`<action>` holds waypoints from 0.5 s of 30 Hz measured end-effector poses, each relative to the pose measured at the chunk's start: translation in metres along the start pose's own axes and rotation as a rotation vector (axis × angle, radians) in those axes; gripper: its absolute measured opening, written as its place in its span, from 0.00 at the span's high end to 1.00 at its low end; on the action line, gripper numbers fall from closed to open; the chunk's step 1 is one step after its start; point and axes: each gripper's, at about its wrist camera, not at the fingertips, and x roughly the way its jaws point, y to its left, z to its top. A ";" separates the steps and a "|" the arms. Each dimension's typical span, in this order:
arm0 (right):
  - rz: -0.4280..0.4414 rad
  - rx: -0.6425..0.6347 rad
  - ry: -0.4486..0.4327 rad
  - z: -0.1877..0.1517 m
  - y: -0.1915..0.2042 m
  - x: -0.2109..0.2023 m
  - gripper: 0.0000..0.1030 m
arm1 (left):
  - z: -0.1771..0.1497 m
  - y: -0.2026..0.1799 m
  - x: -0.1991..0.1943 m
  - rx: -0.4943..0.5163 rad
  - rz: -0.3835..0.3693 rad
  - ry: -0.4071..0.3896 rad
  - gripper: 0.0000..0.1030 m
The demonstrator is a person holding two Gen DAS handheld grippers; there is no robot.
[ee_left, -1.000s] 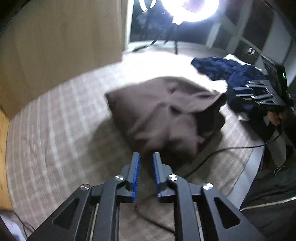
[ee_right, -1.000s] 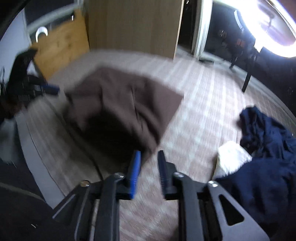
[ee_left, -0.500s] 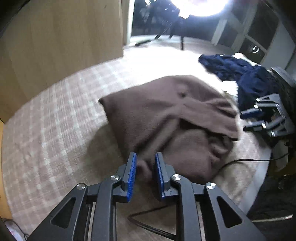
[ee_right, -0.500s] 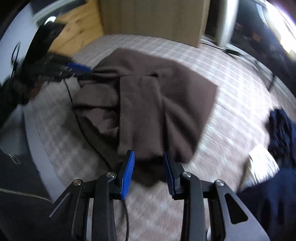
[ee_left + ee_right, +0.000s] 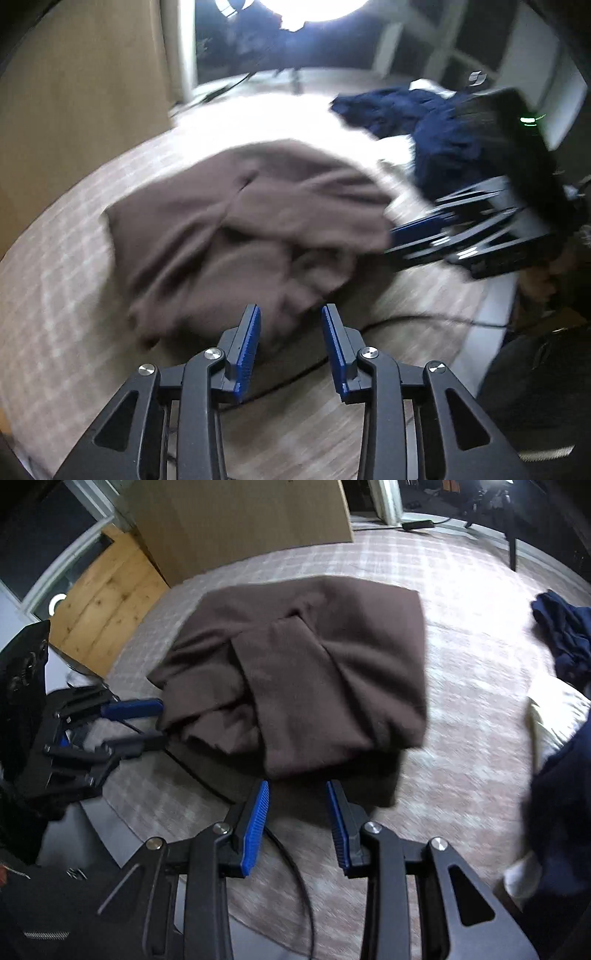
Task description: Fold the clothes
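— What's the surface?

— A pale checked bedcover (image 5: 461,635), with a wooden panel (image 5: 240,520) standing behind it and a bright round lamp (image 5: 310,5) glaring in the left wrist view.

— And the garment?

— A brown garment (image 5: 306,672) lies in the middle of the cover, folded over itself in thick layers, a flap laid across its top.

— Where are the grippers?

— The right gripper (image 5: 297,812) sits at the garment's near edge, jaws parted wide with nothing between them. The left gripper (image 5: 290,332) is at the adjoining edge, also spread wide and holding nothing; its blue pads (image 5: 133,707) show in the right wrist view just beside the cloth.

— Anything else around?

— A black cable (image 5: 295,871) runs under the garment's near edge. A dark blue pile of clothes (image 5: 424,122) lies well apart, with something white (image 5: 554,716) beside it.
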 end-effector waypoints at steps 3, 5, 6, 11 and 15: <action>0.019 0.000 -0.029 0.011 0.001 -0.003 0.73 | 0.014 -0.012 0.013 0.048 -0.052 -0.010 0.68; 0.023 -0.002 -0.048 0.017 0.000 -0.008 0.84 | 0.021 -0.016 0.027 0.068 -0.070 0.006 0.68; 0.024 -0.004 -0.056 0.020 0.000 -0.011 0.89 | 0.023 -0.017 0.034 0.075 -0.082 0.016 0.68; 0.009 -0.013 -0.100 0.030 -0.001 -0.020 0.93 | 0.031 -0.025 0.053 0.084 -0.143 0.051 0.69; 0.035 0.013 -0.101 0.034 -0.006 -0.023 0.93 | 0.032 -0.019 0.052 0.018 -0.228 -0.007 0.98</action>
